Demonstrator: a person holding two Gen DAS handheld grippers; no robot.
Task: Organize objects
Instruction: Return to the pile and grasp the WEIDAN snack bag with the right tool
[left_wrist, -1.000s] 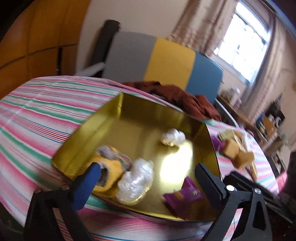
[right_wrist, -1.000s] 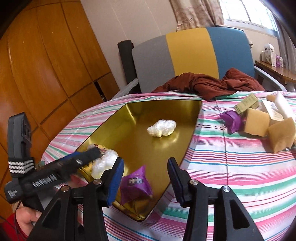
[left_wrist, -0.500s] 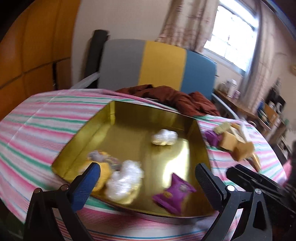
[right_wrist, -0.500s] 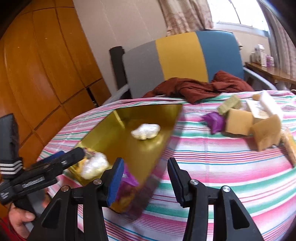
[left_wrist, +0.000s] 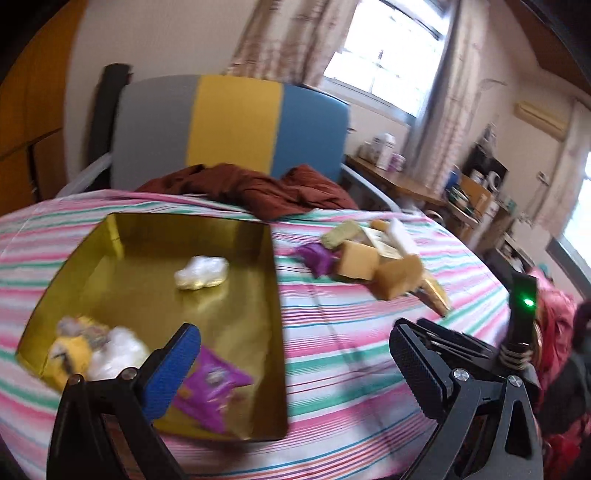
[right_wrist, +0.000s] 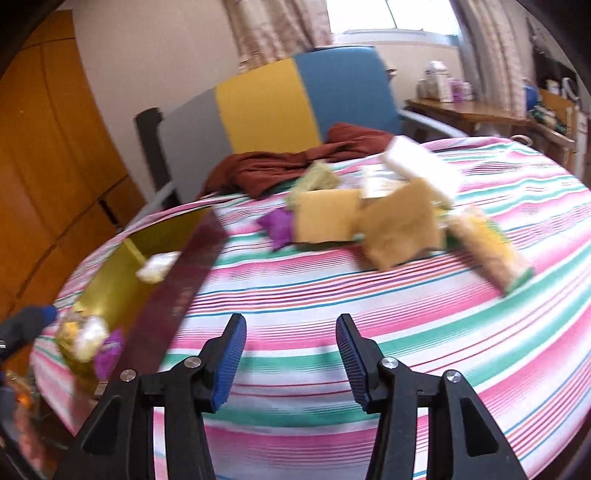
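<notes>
A gold tin box sits on the striped tablecloth at the left; it also shows in the right wrist view. Inside lie a white wrapped sweet, a purple packet, a yellow packet and a clear wrapped lump. A pile of tan blocks, a purple wrapper, a white bar and a yellow bar lies further right. My left gripper is open at the box's near right corner. My right gripper is open and empty above the cloth, short of the pile.
A brown cloth lies at the table's far edge in front of a grey, yellow and blue chair. A wooden side table with small items stands at the right. The table edge curves close below both grippers.
Both grippers have swung right, away from the gold box and toward the pile of blocks. The purple packet now lies in the box, clear of the right gripper.
</notes>
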